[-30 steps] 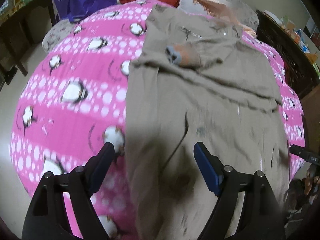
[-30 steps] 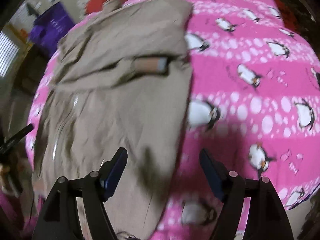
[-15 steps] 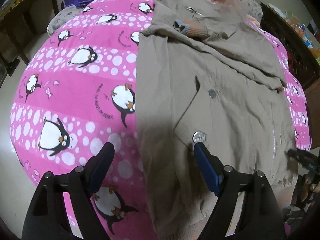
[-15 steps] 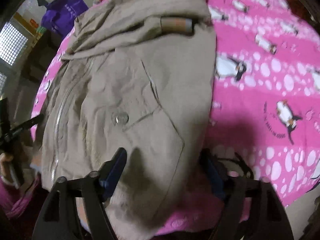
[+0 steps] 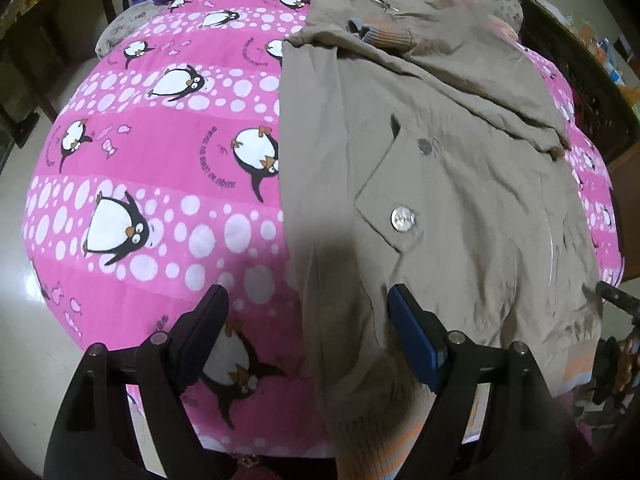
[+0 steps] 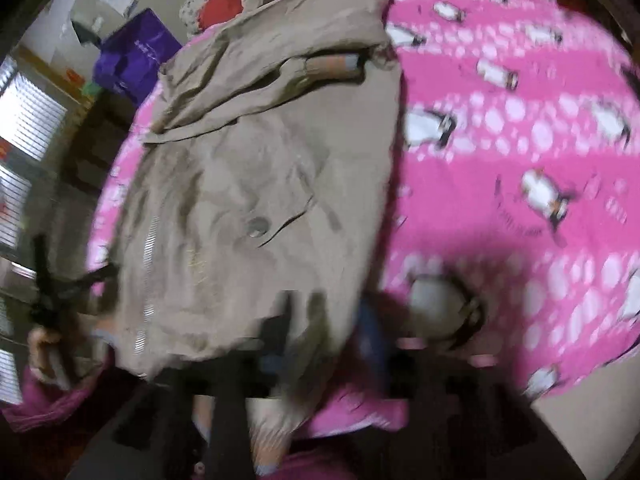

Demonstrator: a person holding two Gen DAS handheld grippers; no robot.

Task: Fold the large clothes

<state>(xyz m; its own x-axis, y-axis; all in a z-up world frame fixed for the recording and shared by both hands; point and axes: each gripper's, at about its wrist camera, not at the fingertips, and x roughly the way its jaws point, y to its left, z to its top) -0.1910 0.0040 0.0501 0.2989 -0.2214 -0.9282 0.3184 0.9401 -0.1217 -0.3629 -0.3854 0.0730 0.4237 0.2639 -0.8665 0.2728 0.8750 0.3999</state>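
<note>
free: pink blanket left of jacket | blocked: dark furniture, seemingly

right gripper blurred, jacket hem cropped

Our left claw has two black arms, each with a round silver screw head at its joints, ending in flat blue pads. Our right claw is smeared by blur: dark arms, a hint of blue. We wear a magenta sleeve, seen in the right wrist view.
</note>
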